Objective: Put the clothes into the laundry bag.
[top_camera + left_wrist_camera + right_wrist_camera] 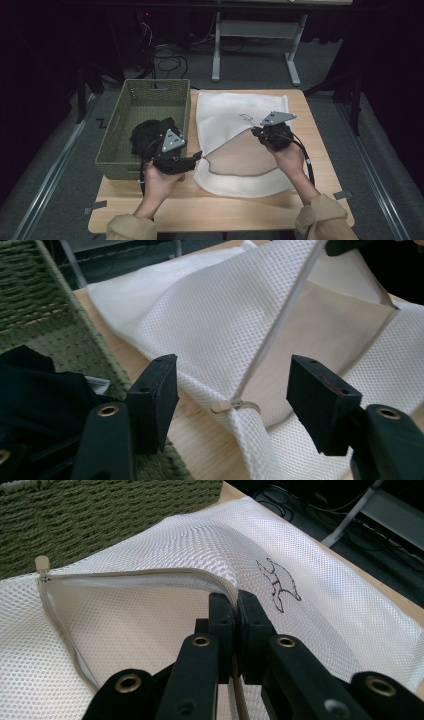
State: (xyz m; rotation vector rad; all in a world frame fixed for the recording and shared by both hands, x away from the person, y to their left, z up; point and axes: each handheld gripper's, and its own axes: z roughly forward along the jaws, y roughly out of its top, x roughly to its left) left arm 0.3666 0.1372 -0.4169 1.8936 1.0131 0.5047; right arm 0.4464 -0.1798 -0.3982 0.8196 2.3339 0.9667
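On the wooden desk (225,210), beside a green woven basket (145,100) holding dark clothing (147,132), a white mesh laundry bag (225,112) is lying flat with its mouth lifted open. It is looking light, limp and floppy, so the firmer zippered edge (140,573) is probably offering the surest hold. The right tongs (257,132) are pinching that edge, while the left tongs (232,390) are hanging spread wide around the zipper's end (235,405).
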